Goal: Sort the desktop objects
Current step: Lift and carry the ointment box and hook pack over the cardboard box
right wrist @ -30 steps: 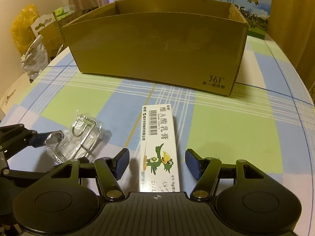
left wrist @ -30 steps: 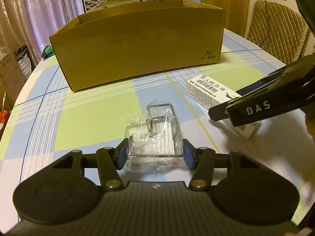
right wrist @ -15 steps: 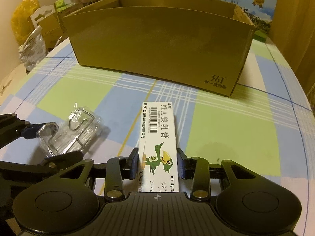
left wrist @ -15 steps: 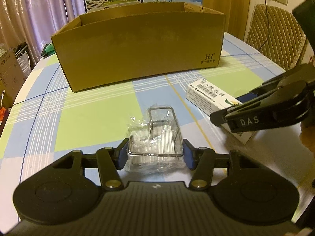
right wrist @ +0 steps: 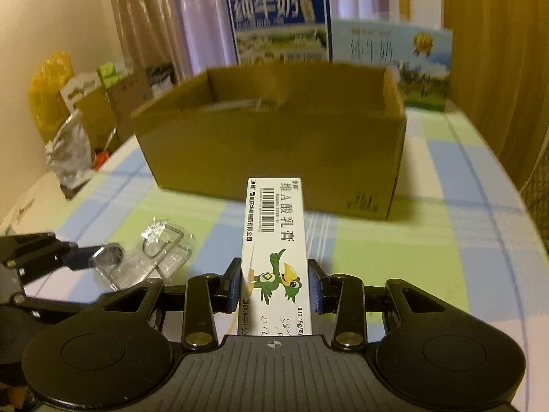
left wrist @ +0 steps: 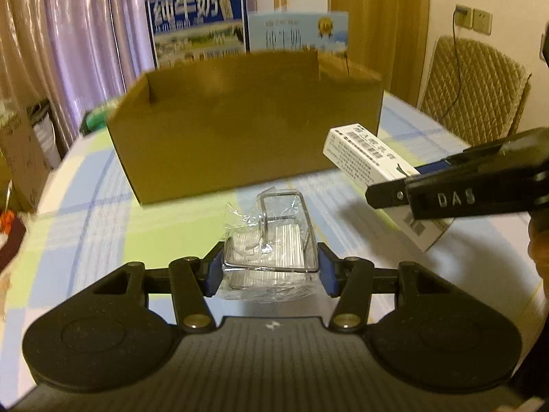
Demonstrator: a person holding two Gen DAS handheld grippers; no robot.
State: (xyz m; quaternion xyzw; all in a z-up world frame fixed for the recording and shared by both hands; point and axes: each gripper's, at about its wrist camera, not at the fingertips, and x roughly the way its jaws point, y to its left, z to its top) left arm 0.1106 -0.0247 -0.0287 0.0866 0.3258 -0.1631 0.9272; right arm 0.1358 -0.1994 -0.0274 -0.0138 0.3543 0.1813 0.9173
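Observation:
My left gripper (left wrist: 271,269) is shut on a clear plastic packet with a metal wire hook (left wrist: 274,240), held above the checked tablecloth (left wrist: 85,233). The same packet (right wrist: 161,257) shows at the lower left of the right wrist view, with the left gripper (right wrist: 99,257) on it. My right gripper (right wrist: 274,285) is shut on a white ointment box with a green bird print (right wrist: 274,240), lifted off the cloth and pointing at the open brown cardboard box (right wrist: 274,151). In the left wrist view that ointment box (left wrist: 370,158) hangs at the right, in front of the cardboard box (left wrist: 247,127).
Two blue milk cartons (right wrist: 281,24) stand behind the cardboard box. A quilted chair (left wrist: 473,92) sits right of the round table. Bags and small boxes (right wrist: 79,110) crowd the left side beyond the table edge. A hand (left wrist: 538,250) shows at the right rim.
Both grippers have risen off the table with their objects. The right gripper shut on the ointment box and lifted it; the left lifted the packet. Both moved nearer the cardboard box.

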